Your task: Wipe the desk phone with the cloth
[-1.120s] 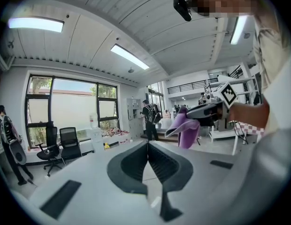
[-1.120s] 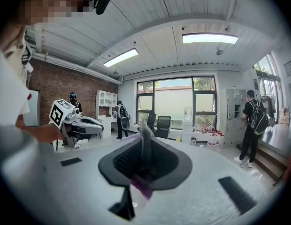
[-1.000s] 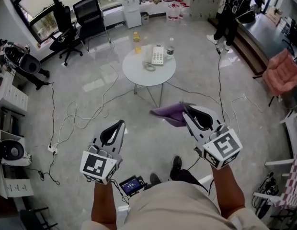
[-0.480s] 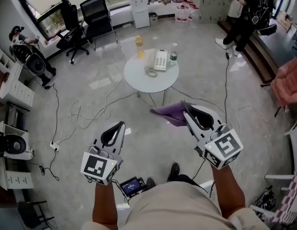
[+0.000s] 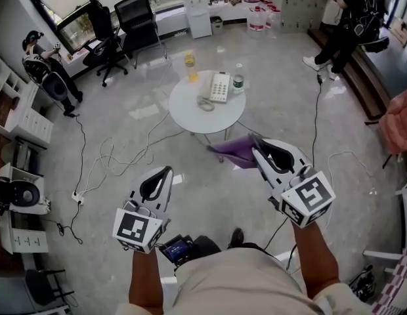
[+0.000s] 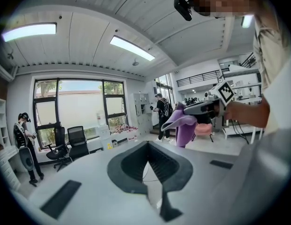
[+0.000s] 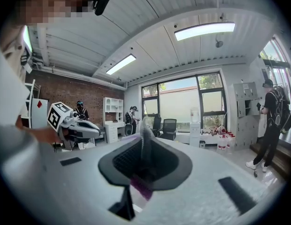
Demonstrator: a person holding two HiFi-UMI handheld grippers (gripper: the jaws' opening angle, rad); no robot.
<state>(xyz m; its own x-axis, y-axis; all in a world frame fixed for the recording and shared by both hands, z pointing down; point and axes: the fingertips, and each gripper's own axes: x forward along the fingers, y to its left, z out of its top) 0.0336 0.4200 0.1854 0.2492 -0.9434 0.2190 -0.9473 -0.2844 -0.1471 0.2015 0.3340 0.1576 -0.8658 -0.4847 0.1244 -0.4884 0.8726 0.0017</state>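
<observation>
Two hand-held grippers are out in front of me, and only one carries anything. My right hand-held gripper (image 5: 256, 143) is clenched on a soft purple cloth (image 5: 233, 153); a fold of it is pinched between the jaws and the rest hangs loose off the tip, to the left in the head view. My left hand-held gripper (image 5: 166, 172) has its jaws pressed together with nothing between them.

The white push-button desk phone (image 5: 218, 86) sits on the round white counter (image 5: 190, 114), well apart from both tools, across a stretch of grey floor strewn with cables. A yellow bottle (image 5: 190, 65) stands at the counter's far edge, and a clear water bottle (image 5: 238, 79) is just beside the phone on its right.

I judge this to be the approach: cloth in hand, no wiping begun. Next I need to close on the counter and bring the right tool down so the hanging cloth lies flat on the phone, clear of the water bottle. The empty left tool could steady the phone so it doesn't slide.
</observation>
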